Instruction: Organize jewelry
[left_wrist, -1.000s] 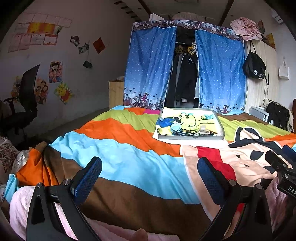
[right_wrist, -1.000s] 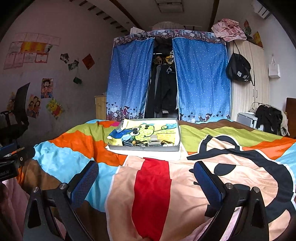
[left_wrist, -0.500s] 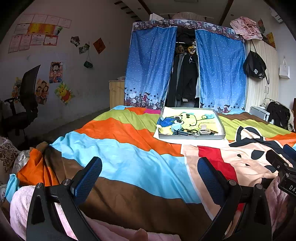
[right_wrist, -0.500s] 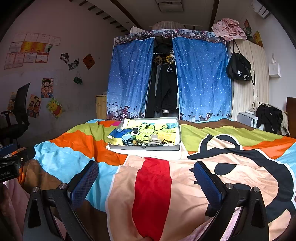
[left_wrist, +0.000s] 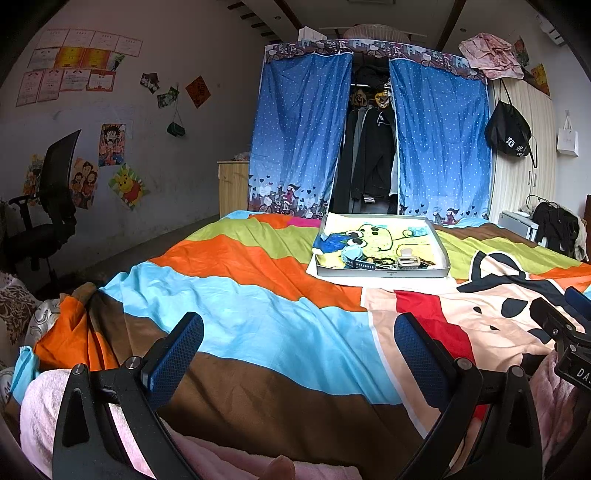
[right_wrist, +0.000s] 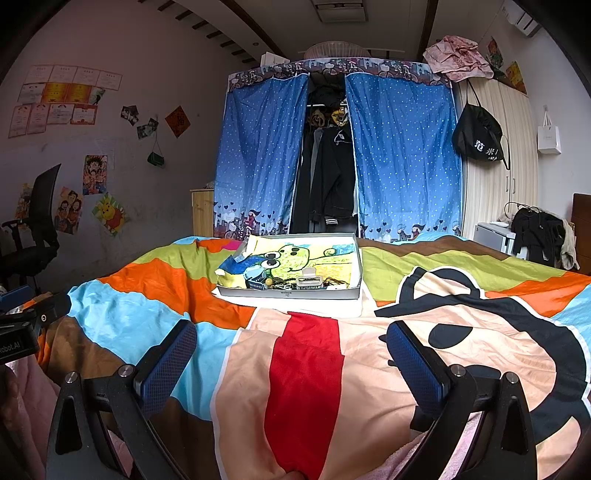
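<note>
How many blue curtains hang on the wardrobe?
2: left curtain and right curtain, either side of the dark hanging clothes, beyond the bed.

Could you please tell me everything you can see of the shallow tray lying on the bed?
The tray is shallow, rectangular and grey-white, with low walls. It lies flat on a white sheet spread over the striped bedspread, far ahead of both open grippers. A yellow and blue cartoon cloth lines it. Small jewelry pieces cluster along its near wall; they are too small to identify.
</note>
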